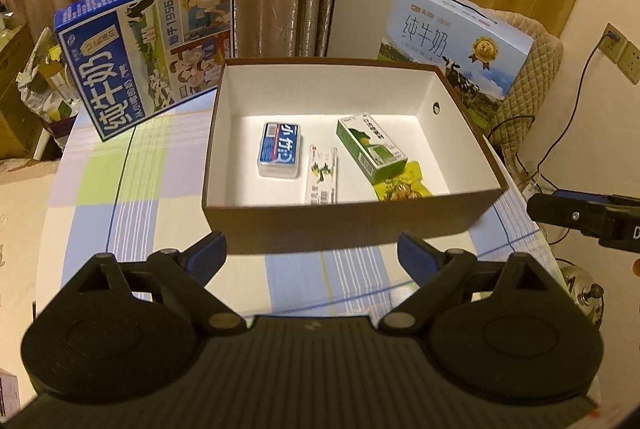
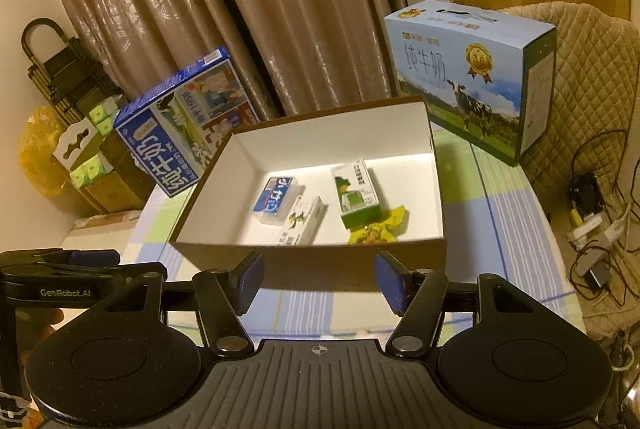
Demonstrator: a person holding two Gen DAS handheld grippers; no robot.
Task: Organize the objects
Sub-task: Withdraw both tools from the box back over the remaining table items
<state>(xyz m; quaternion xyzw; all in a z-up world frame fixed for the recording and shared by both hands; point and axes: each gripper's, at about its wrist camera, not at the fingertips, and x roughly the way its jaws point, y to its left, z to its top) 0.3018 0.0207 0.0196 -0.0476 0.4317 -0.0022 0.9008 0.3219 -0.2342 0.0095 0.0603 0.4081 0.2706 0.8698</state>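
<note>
A brown box point(image 1: 344, 225) point(image 2: 312, 261) with a white inside stands on the checked tablecloth. In it lie a blue-and-white packet point(image 1: 279, 149) point(image 2: 276, 200), a slim white sachet point(image 1: 322, 176) point(image 2: 302, 220), a green carton point(image 1: 370, 146) point(image 2: 355, 194) and a yellow snack bag point(image 1: 404, 185) point(image 2: 378, 229). My left gripper point(image 1: 312, 257) hangs open in front of the box's near wall, nothing between its fingers. My right gripper point(image 2: 318, 283) is also open and empty, just before the near wall. Each gripper shows at the edge of the other's view: the right point(image 1: 576, 217), the left point(image 2: 68, 265).
A dark blue milk case point(image 1: 148, 41) point(image 2: 188, 121) leans at the table's back left. A light blue milk case point(image 1: 452, 41) point(image 2: 472, 81) stands at the back right by a quilted chair point(image 2: 580, 89). Curtains hang behind. Cables point(image 2: 600, 221) lie on the floor to the right.
</note>
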